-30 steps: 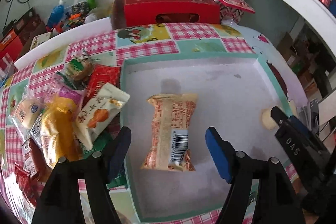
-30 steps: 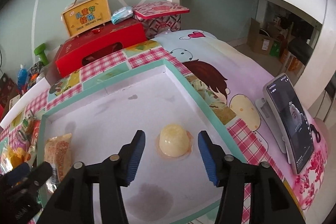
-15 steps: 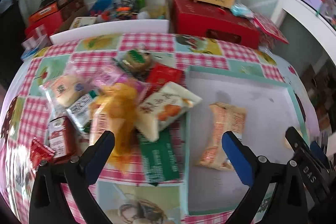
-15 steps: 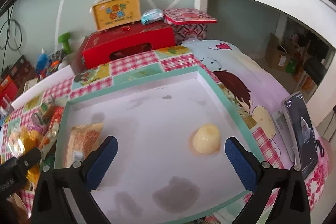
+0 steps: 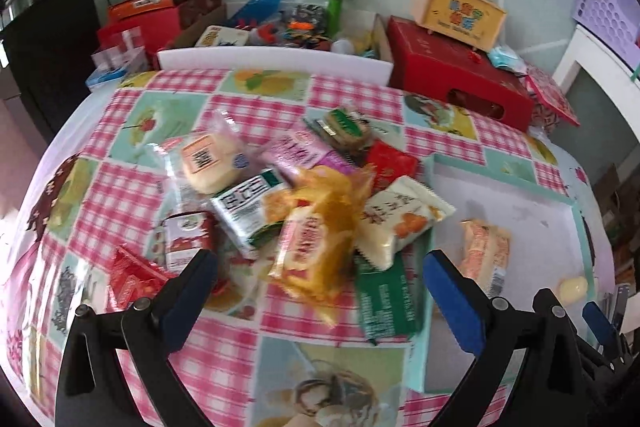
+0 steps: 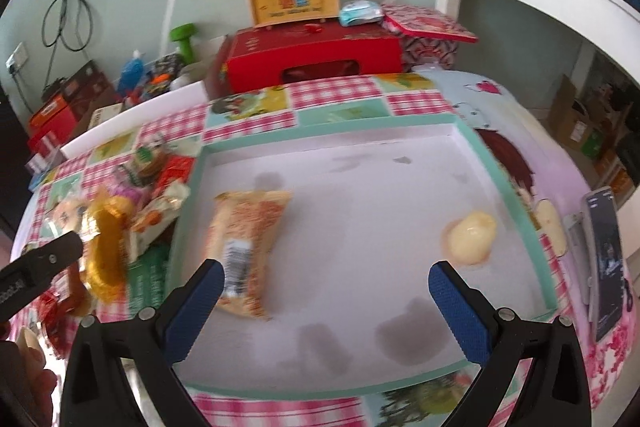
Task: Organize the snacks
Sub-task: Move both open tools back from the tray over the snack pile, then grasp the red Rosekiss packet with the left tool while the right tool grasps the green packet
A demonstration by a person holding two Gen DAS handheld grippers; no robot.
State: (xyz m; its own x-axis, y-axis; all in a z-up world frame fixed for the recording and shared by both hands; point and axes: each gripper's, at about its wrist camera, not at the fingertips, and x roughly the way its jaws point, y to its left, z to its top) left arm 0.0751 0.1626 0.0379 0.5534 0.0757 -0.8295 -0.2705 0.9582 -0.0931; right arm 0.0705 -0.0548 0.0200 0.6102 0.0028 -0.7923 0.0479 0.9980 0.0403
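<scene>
- In the left wrist view, our left gripper (image 5: 316, 281) hung over the snack pile (image 5: 304, 211) on the checked table (image 5: 132, 187), its blue-padded fingers (image 5: 452, 303) spread wide and holding nothing.
- Between those fingers lay a yellow packet (image 5: 316, 247) with red lettering too blurred for us to read, and just right of it a dark green packet (image 5: 386, 303) with small white print, also unreadable.
- A white packet (image 5: 400, 223) showing an orange picture and dark characters lay partly over the green one, beside the teal-rimmed tray (image 5: 500, 171).
- A clear-wrapped round bun (image 5: 210, 163) carried an orange label with dark characters we could not make out.
- Inside the tray lay an orange-printed packet (image 5: 486, 255) with a barcode at its near end, and a pale jelly cup (image 5: 573, 289) nearer the right rim.
- Behind the table, a yellow handled box (image 5: 456, 13) with blue and red characters stood on a red carton (image 5: 456, 83).
- In the right wrist view, our right gripper (image 6: 326, 297) hovered over the tray (image 6: 504, 187), fingers (image 6: 456, 303) wide apart and empty.
- The barcoded packet (image 6: 248, 243) lay just by the left finger; the jelly cup (image 6: 470, 237) sat near the right rim.
- A phone (image 6: 606, 263) stood right of the tray, its screen text illegible.
</scene>
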